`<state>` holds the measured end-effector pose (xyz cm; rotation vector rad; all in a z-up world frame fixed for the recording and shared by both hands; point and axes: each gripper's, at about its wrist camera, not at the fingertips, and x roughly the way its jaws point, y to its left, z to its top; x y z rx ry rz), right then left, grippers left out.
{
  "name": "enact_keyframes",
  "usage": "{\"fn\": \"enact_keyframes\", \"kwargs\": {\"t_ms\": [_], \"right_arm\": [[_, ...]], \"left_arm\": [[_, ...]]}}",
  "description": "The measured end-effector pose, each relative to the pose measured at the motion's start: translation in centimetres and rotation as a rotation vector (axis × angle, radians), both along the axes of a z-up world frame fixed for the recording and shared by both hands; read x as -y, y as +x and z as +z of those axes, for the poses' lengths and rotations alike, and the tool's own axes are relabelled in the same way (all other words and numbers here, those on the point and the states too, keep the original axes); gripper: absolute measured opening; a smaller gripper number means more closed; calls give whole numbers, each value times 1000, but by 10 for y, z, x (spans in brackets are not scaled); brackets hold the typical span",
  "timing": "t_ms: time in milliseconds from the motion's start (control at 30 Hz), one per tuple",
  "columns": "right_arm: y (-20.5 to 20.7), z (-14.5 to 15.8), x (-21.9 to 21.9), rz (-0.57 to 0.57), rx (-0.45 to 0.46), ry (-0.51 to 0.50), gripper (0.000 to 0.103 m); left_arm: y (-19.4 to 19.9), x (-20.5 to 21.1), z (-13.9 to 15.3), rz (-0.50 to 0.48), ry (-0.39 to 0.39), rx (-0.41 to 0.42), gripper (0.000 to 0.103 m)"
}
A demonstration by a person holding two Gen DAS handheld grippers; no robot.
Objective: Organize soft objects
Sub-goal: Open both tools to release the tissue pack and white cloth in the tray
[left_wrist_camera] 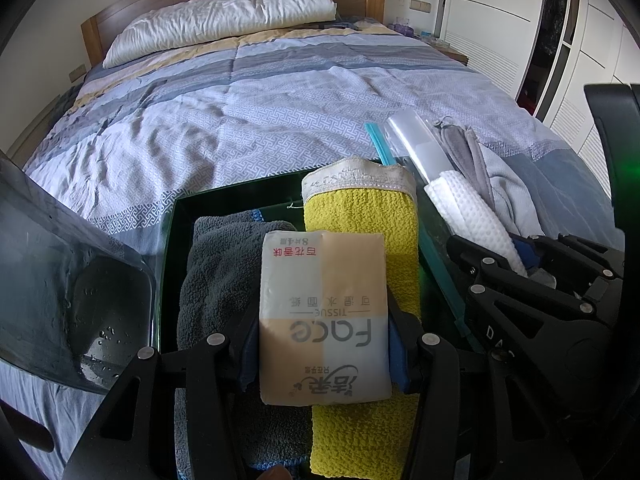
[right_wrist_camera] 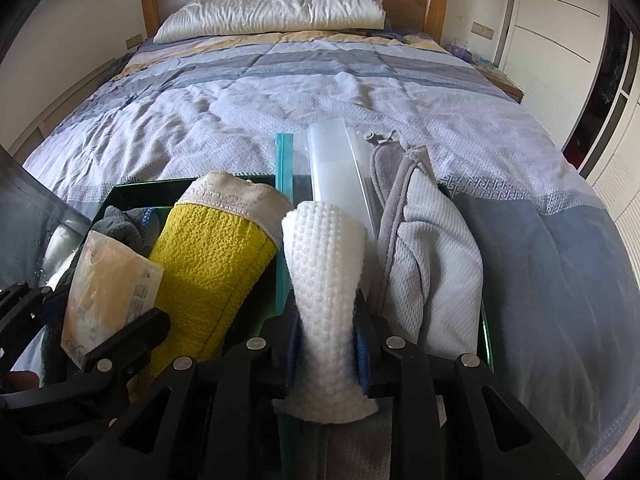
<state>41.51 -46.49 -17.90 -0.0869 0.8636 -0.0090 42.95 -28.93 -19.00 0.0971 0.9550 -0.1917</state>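
Left wrist view: at the left edge the clear lid [left_wrist_camera: 72,280] leans tilted, out of the way so the dark bin [left_wrist_camera: 240,194] stays open. Inside it, lower left of centre, lies the grey towel [left_wrist_camera: 216,280], and beside it the yellow towel [left_wrist_camera: 360,216]. My left gripper [left_wrist_camera: 324,356] clamps the tissue pack [left_wrist_camera: 324,312] by its two long sides at bottom centre, flat above both towels; I judge I hold it so to lay it on top. Right wrist view: the same pack sits at lower left, and at bottom centre my right gripper [right_wrist_camera: 326,336] has the rolled white waffle cloth [right_wrist_camera: 324,248] between its pads, which pinch its waist. To its right the grey-trimmed cloth [right_wrist_camera: 432,248] lies loose
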Motion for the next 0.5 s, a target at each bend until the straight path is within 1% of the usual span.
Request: {"fn": "enact_keyframes", "kwargs": {"t_ms": [233, 367, 467, 500], "right_arm": [[-1, 3, 0, -2, 3, -6, 30], [0, 4, 0, -4, 1, -9, 34], [0, 6, 1, -7, 4, -10, 39], [0, 6, 1, -8, 6, -9, 40]], "left_arm": [[0, 0, 1, 0, 1, 3, 46], [0, 0, 2, -1, 2, 6, 47], [0, 0, 3, 7, 6, 15, 51], [-1, 0, 4, 9, 9, 22, 54]]}}
